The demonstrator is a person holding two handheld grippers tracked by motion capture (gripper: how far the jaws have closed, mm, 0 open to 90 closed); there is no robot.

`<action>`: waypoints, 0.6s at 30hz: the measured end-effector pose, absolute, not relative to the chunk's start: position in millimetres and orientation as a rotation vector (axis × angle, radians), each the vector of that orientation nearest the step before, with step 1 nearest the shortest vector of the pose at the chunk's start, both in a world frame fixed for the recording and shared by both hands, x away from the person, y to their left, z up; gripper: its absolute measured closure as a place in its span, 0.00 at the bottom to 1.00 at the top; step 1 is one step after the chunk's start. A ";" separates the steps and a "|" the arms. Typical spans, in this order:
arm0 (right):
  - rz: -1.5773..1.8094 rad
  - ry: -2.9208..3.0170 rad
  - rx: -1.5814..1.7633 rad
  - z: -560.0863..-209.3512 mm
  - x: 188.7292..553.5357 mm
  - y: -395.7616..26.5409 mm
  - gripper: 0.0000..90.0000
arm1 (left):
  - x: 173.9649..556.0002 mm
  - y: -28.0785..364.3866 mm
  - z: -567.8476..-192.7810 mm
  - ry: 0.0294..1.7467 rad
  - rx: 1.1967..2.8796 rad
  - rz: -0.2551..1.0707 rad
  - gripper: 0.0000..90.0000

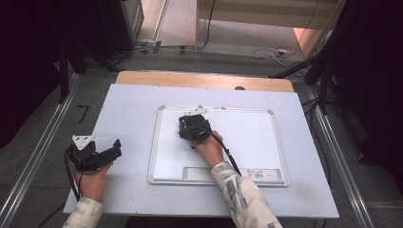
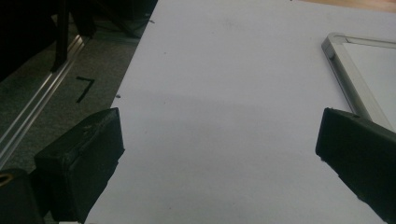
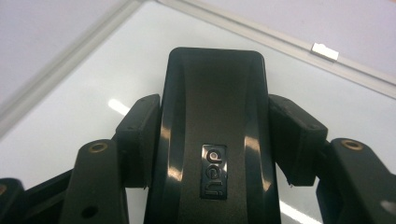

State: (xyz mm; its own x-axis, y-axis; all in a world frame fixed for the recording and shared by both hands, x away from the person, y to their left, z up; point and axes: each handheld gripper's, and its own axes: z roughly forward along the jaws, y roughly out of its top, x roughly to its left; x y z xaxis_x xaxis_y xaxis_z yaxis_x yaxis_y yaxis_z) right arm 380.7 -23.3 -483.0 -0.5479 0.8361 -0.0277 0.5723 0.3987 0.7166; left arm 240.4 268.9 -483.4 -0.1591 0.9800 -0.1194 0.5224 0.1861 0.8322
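A whiteboard [image 1: 256, 137] with a silver frame lies flat on the table. My right gripper [image 1: 187, 124] is over its upper left part, shut on a black whiteboard eraser [image 3: 215, 135] with a small logo plate on its back; both pads [image 3: 140, 135] press its sides. The eraser rests against the whiteboard surface [image 3: 70, 121]. My left gripper [image 1: 114, 148] sits at the table's left front, held by a hand, open with nothing between its pads [image 2: 88, 158]. The whiteboard's frame corner [image 2: 341, 60] lies to its right.
A pale sheet [image 1: 128, 109] covers the wooden table [image 1: 204, 80]. Metal rails [image 1: 38, 152] run along the floor on both sides. Cables [image 1: 280, 51] lie on the floor beyond the table. A pen tray [image 1: 199, 174] runs along the whiteboard's near edge.
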 end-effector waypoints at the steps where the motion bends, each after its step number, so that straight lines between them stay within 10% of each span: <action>1: 0.969 2.269 1.208 -478.5 378.1 -23.1 0.41 | 240.5 269.0 -483.5 1.781 1.418 0.850 0.02; 18: 1.047 2.250 1.195 -450.0 354.5 -36.8 0.41 | 239.6 268.6 -482.3 1.775 1.413 0.851 0.02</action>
State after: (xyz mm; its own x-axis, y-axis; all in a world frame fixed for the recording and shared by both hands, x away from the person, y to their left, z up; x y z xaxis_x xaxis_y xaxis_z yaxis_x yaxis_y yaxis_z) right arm 354.5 -36.8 -450.0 -0.5633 0.8262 0.0093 0.5389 0.3589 0.7621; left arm 239.6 268.6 -482.3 -0.1569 0.9799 -0.1234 0.5175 0.1880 0.8348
